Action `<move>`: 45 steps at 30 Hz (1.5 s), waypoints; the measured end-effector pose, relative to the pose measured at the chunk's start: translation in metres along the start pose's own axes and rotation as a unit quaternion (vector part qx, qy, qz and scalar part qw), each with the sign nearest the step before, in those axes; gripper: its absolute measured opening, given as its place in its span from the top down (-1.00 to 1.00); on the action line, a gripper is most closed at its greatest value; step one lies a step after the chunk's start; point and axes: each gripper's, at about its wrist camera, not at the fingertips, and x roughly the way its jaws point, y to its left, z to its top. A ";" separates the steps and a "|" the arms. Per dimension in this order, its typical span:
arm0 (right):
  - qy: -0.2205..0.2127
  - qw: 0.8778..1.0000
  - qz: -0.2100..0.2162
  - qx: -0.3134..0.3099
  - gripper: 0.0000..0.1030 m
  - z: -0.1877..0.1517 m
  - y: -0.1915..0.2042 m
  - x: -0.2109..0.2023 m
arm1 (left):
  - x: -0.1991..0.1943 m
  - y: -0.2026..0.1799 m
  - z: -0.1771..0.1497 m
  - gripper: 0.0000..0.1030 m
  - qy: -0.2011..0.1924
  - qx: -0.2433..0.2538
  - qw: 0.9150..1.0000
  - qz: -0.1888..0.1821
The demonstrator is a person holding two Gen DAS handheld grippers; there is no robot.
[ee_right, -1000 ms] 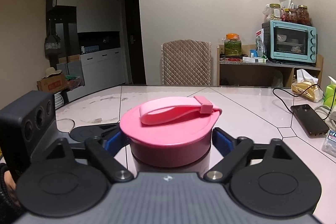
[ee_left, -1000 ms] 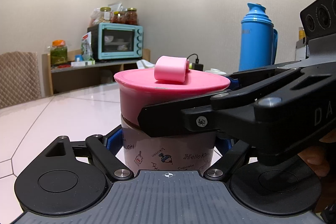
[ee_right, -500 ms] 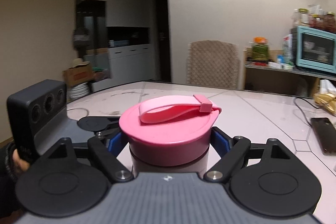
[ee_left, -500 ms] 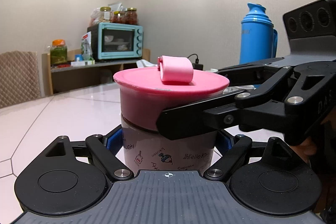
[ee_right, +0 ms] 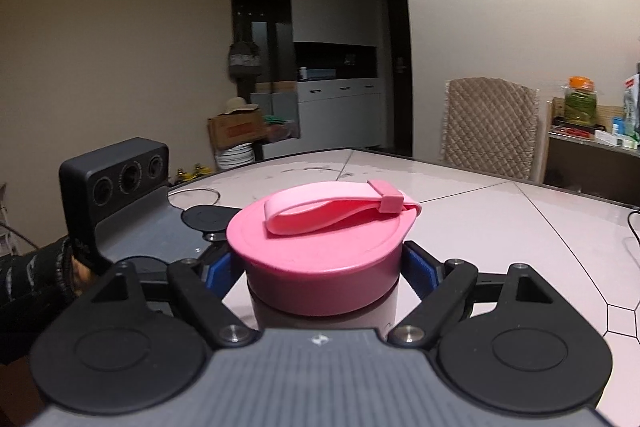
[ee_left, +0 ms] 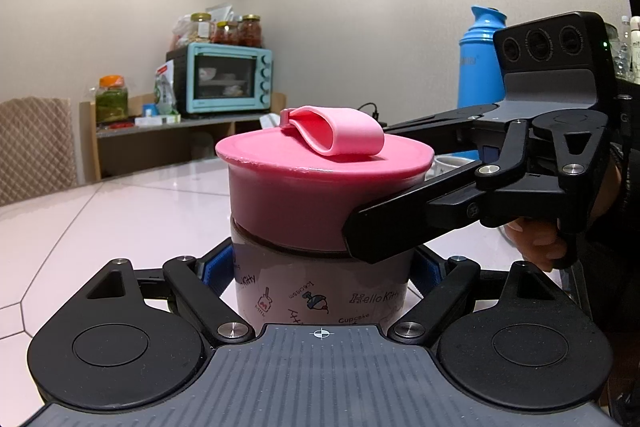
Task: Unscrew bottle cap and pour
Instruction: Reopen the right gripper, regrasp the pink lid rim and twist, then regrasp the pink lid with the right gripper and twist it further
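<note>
bottle (ee_left: 320, 291) stands upright on the white surface (ee_left: 100, 227) in the left wrist view, clenched low on its body by the left tool (ee_left: 320, 277), while the right tool (ee_left: 384, 227) grips its pink cap (ee_left: 312, 195). right wrist view: pink cap (ee_right: 320, 251) sits between the blue pads (ee_right: 422, 267), strap lying flat on top.

Two wrist cameras, close on one bottle

Left view looks across the bench (ee_left: 100, 219) toward the oven (ee_left: 224, 78); right view faces the cabinets (ee_right: 320, 67). Both share the pink cap (ee_left: 324, 163) (ee_right: 320, 247) and chair (ee_left: 34, 143) (ee_right: 490, 129).
</note>
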 end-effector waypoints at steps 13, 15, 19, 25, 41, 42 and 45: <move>0.009 0.997 -0.069 0.020 -0.91 0.007 0.025 -0.004 | 0.000 0.001 0.000 -0.74 0.000 0.000 1.000 0.000; 0.007 0.996 -0.088 0.025 -0.91 0.008 0.031 -0.004 | 0.000 0.002 0.000 -0.74 0.000 0.000 1.000 0.000; -0.004 0.991 -0.124 0.043 -0.91 0.008 0.041 -0.007 | 0.000 0.002 0.000 -0.74 0.000 0.000 1.000 0.000; -0.018 0.983 -0.179 0.042 -0.92 0.006 0.058 -0.006 | 0.000 0.002 -0.001 -0.74 0.000 0.000 1.000 0.000; -0.027 0.966 -0.250 0.059 -0.91 -0.006 0.075 0.017 | 0.001 0.002 -0.001 -0.74 0.000 0.001 1.000 0.000; -0.028 0.966 -0.251 0.061 -0.91 -0.007 0.075 0.016 | 0.001 0.003 -0.001 -0.74 0.000 0.001 1.000 0.000; -0.031 0.964 -0.254 0.066 -0.90 -0.009 0.075 0.017 | 0.001 0.002 -0.001 -0.74 0.000 0.001 1.000 0.000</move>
